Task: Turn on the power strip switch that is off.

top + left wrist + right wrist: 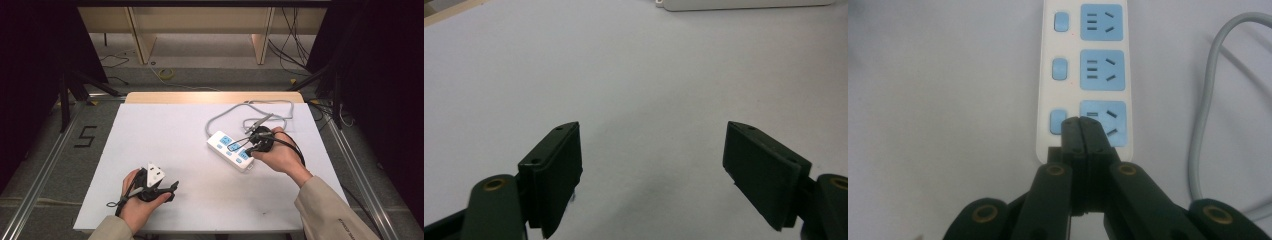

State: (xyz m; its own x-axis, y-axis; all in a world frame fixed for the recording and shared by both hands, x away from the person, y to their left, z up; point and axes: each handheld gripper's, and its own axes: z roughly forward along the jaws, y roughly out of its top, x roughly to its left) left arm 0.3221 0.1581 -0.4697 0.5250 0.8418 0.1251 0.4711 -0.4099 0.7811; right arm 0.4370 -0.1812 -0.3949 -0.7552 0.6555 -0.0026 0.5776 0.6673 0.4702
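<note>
A white power strip [229, 148] with three blue sockets and three blue switch buttons lies right of the table's middle. In the right gripper view the strip [1083, 75] runs away from me. My right gripper [1081, 123] is shut with nothing between its jaws. Its tips sit over the strip's nearest end, between the nearest button [1057, 121] and the nearest socket [1108, 120]. I cannot tell whether they touch it. In the high view, the right gripper [247, 148] is over the strip's right end. My left gripper [174, 187] rests near the front left, open and empty [653, 127].
The strip's grey cable [250, 111] loops behind it toward the table's far right and shows beside the strip [1205, 100]. The white table [165, 130] ends in a wooden strip at the back. Black stands and cables lie on the floor around it.
</note>
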